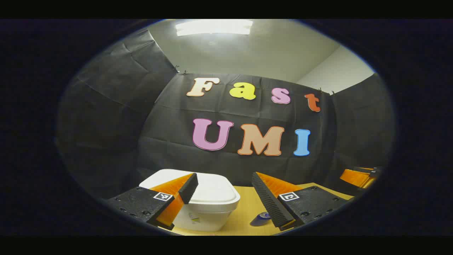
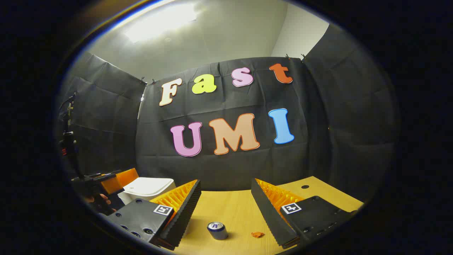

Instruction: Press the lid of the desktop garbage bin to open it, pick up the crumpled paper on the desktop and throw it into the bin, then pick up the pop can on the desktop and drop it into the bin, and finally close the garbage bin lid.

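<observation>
Here both claws gape above the desk, bin (image 1: 212,198) lid down.

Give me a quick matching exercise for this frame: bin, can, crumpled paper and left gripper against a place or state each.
Things:
1. bin
2. can
3. crumpled paper
4. left gripper

States:
a. standing upright on the table
b. open, just in front of the bin
c. lid closed
d. lying beside the can

Pairs: 1-c, 2-a, 3-d, 4-b
</observation>
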